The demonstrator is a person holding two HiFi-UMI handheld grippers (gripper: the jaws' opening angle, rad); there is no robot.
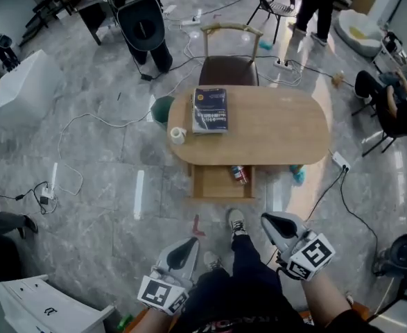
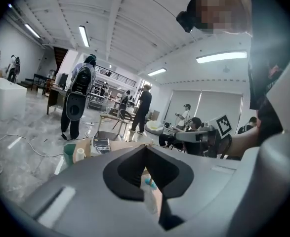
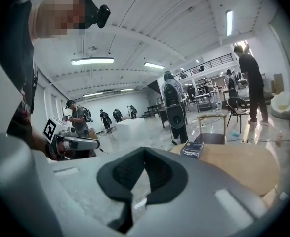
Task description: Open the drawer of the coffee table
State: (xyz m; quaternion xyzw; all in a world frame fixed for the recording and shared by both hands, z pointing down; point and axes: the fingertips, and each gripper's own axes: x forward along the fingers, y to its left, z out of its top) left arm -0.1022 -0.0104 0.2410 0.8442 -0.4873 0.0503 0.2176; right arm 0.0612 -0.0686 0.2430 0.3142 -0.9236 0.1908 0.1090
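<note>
The oval wooden coffee table [image 1: 279, 127] stands in front of me, and its drawer [image 1: 213, 184] sticks out open on the near side with a red can [image 1: 239, 175] inside. My left gripper [image 1: 188, 243] and right gripper [image 1: 267, 219] hang close to my body, well short of the table, on either side of my legs. Both are shut and hold nothing. In the left gripper view the shut left gripper [image 2: 145, 147] points over the table [image 2: 120, 145]. The right gripper [image 3: 145, 150], in its own view, points past the table [image 3: 238, 164].
A dark book [image 1: 210, 109] and a white cup [image 1: 178, 135] lie on the tabletop. Behind the table is a chair [image 1: 229, 66], at its left a green bin [image 1: 163, 108]. Cables and a power strip [image 1: 340, 160] cross the floor. People stand at the back.
</note>
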